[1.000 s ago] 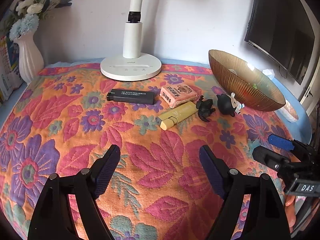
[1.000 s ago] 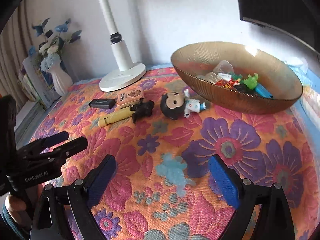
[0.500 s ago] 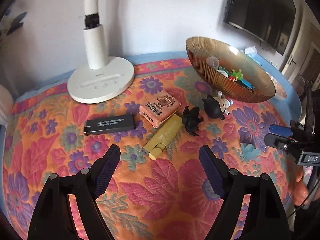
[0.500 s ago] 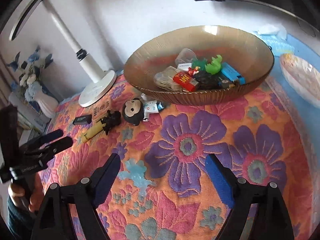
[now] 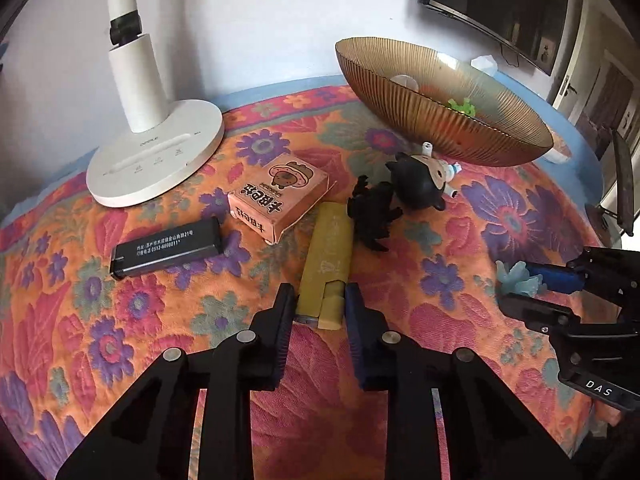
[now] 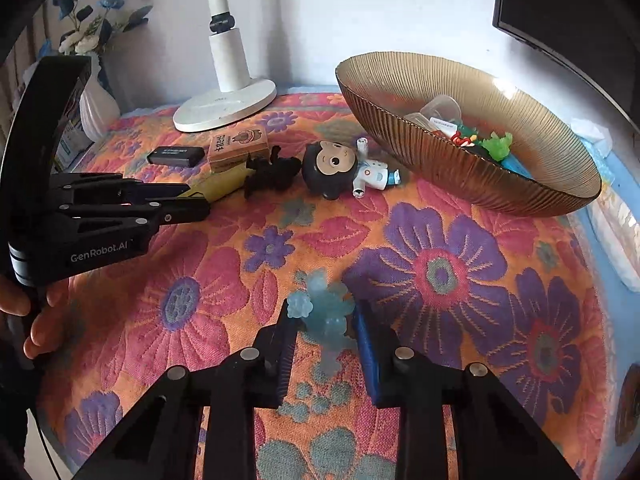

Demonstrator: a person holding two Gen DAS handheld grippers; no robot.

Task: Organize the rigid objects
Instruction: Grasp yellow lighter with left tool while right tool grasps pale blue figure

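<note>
My left gripper (image 5: 320,304) is shut on the near end of a yellow bar-shaped object (image 5: 326,264) that lies on the floral cloth; it shows in the right wrist view too (image 6: 224,184). My right gripper (image 6: 324,320) is closed around a translucent light-blue figure (image 6: 326,312), seen from the side in the left wrist view (image 5: 516,278). A ribbed amber bowl (image 6: 440,176) at the back right holds several small items. A black dragon figure (image 5: 374,212), a big-headed doll (image 5: 420,184), a pink box (image 5: 280,200) and a black rectangular device (image 5: 168,246) lie between lamp and bowl.
A white desk lamp base (image 5: 156,156) stands at the back left. A white vase with flowers (image 6: 96,104) stands at the far left edge. A dark monitor (image 5: 496,4) hangs on the wall behind the bowl. The table's blue edge (image 6: 616,240) runs along the right.
Both grippers moved forward and down to the cloth and closed: the left on the yellow bar, the right on the light-blue figure. Both were wide open before.
</note>
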